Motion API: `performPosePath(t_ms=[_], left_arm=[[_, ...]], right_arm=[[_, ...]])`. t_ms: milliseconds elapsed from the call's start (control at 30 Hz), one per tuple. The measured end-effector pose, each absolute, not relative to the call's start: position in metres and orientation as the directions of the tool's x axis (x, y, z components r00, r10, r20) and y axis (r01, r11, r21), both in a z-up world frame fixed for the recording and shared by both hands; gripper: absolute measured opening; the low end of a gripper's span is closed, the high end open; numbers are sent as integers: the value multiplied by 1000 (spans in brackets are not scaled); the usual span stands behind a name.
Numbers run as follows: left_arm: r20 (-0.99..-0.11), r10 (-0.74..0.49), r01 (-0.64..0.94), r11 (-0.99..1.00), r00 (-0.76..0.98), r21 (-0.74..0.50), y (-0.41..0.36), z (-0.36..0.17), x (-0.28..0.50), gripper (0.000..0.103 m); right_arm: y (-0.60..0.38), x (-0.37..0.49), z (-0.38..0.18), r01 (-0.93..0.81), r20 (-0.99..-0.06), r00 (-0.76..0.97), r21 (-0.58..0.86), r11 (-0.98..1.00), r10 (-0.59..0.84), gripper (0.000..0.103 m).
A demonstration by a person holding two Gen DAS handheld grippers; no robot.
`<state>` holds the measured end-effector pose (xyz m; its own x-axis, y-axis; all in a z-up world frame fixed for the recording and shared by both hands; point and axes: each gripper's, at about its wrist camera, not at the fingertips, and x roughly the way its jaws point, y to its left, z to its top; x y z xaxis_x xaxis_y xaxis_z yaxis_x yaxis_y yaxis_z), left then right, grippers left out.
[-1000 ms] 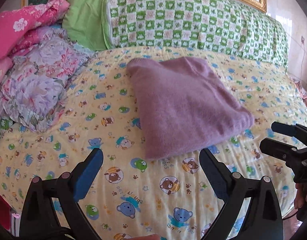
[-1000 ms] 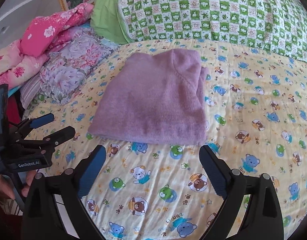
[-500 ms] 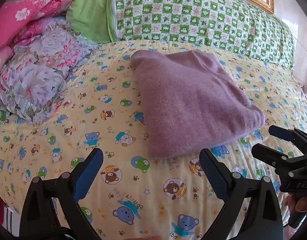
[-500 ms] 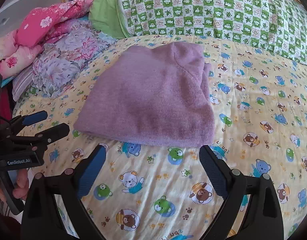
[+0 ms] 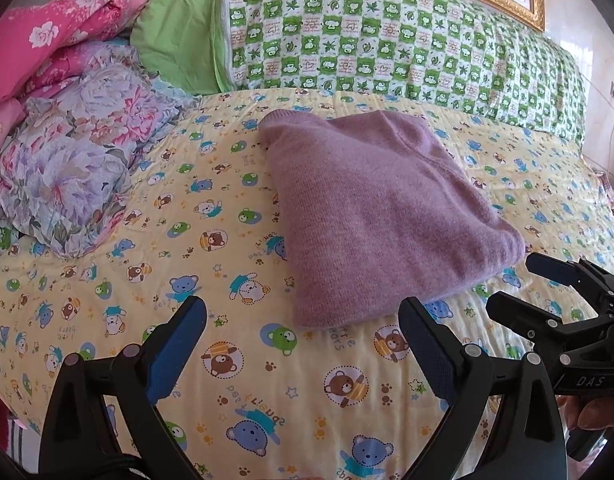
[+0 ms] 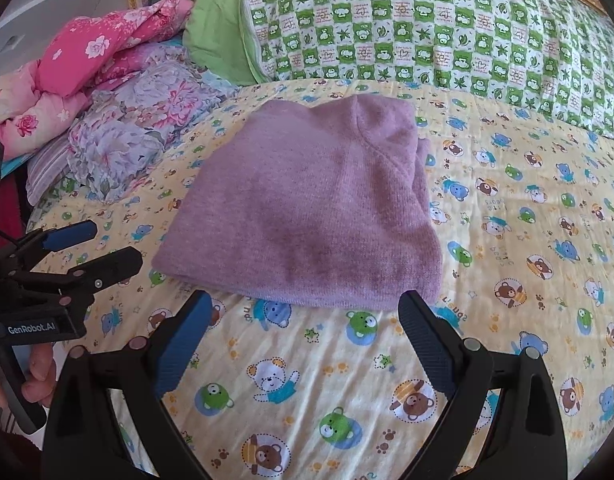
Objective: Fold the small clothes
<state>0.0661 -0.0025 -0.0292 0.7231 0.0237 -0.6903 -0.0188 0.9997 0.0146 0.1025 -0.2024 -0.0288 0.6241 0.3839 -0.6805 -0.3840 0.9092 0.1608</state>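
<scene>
Looking down, I see the folded purple sweater point(image 5: 383, 216) lying flat on the teddy bear sheet point(image 5: 227, 264), with my left gripper point(image 5: 303, 344) and right gripper point(image 6: 303, 340) both wide open, holding nothing.

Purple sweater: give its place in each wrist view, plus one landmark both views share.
Left wrist: purple sweater lies folded right of centre, above the left gripper.
Right wrist: it lies at centre, just beyond the right gripper.
Shared landmark: the green checked pillow behind it.
</scene>
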Motion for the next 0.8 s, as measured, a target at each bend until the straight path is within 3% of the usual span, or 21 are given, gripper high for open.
performPosePath(t_ms=[800], left_arm=[[-687,26,-27,1000,726,10,1,-27,66,97]], right_arm=[[-202,104,-27,-386,-678,627,158,909,384,94]])
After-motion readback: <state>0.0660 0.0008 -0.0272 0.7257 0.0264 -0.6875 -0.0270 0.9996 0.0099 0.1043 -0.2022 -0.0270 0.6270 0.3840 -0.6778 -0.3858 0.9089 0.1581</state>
